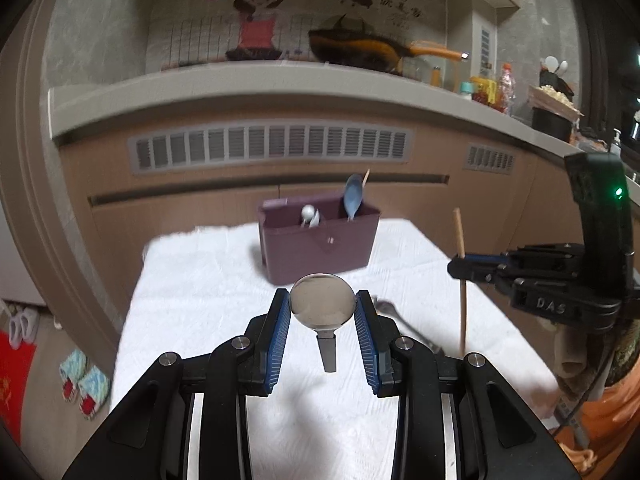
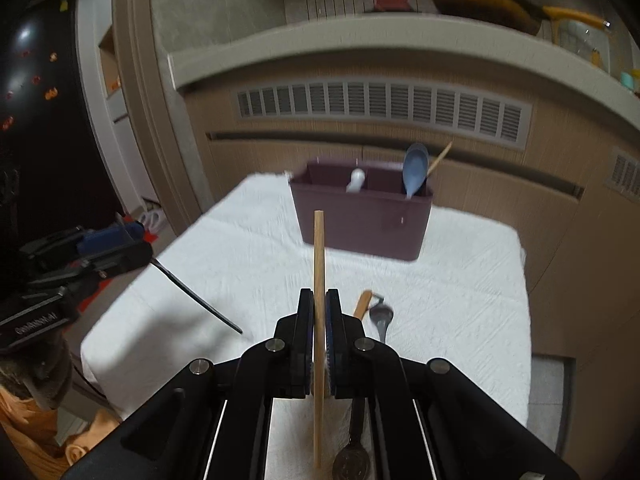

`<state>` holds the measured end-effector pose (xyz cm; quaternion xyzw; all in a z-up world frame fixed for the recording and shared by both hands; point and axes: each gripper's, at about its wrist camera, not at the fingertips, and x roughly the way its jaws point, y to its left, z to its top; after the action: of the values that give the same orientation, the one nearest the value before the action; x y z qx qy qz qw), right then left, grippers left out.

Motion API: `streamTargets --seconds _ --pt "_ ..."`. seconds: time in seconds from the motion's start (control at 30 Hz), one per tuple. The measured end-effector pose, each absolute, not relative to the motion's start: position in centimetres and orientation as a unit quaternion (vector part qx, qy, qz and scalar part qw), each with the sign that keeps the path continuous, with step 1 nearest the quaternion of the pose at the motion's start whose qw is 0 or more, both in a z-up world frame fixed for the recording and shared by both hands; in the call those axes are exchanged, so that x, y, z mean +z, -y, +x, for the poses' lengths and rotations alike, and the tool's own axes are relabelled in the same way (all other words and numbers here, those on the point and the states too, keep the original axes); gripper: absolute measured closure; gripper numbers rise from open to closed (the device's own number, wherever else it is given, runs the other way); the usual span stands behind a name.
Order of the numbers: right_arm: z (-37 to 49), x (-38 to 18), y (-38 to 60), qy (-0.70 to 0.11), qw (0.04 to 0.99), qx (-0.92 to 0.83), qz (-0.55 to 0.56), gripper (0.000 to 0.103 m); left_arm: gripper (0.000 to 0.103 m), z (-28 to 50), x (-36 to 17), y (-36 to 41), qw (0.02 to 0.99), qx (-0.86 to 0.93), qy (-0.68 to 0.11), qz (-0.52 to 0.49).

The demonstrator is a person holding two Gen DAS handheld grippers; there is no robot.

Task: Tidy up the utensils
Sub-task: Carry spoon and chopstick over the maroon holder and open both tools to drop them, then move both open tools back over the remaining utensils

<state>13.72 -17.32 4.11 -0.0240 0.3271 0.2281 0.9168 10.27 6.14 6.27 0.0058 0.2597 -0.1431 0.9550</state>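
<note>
Left tongs (image 1: pixel 322 312) are clamped on a metal spoon (image 1: pixel 322 306) by its bowl, handle hanging down. Right tongs (image 2: pixel 319 314) are closed on an upright chopstick (image 2: pixel 319 264). The maroon holder (image 2: pixel 362 216), ahead of both tongs, already contains a blue spoon (image 2: pixel 414 168), a white spoon (image 2: pixel 355 181) and one chopstick. Left on the worktop (image 2: pixel 240 240) just below the right tongs: another chopstick (image 2: pixel 362 304) and two metal utensils. Roughly half is judged done.

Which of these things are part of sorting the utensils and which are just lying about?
Part of the job:
metal spoon in the left gripper
wooden chopstick in the right gripper
purple holder
blue spoon and white spoon in it
utensils on the white cloth

Just lying about:
frying pan
slippers
</note>
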Motion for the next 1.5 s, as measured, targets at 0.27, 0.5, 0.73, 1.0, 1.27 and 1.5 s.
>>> streamTargets --seconds 0.27,0.5,0.73,1.0,1.27,1.5 --pt "15.7 15.1 17.3 -0.197 0.958 0.205 -0.027 0.098 0.069 12.7 15.8 -5.6 0.978 -0.13 -0.156 0.047" --pt "19.6 21.7 16.9 -0.121 0.976 0.181 -0.028 0.098 0.069 19.9 19.2 -5.4 0.979 -0.133 -0.143 0.053" --pt "27.1 20.1 16.2 -0.131 0.978 0.158 -0.032 0.097 0.069 28.6 16.4 -5.3 0.962 -0.15 -0.222 0.045" --pt "33.4 12.9 15.8 -0.169 0.976 0.138 -0.027 0.097 0.069 34.9 9.3 -5.1 0.941 -0.148 -0.304 0.022" --pt "37.9 4.6 16.6 -0.286 0.945 0.157 0.015 0.097 0.066 37.7 2.6 -4.9 0.913 -0.156 -0.377 -0.015" --pt "38.0 0.2 17.5 -0.356 0.92 0.161 0.027 0.077 0.053 34.7 1.6 -6.1 0.923 -0.149 -0.354 -0.029"
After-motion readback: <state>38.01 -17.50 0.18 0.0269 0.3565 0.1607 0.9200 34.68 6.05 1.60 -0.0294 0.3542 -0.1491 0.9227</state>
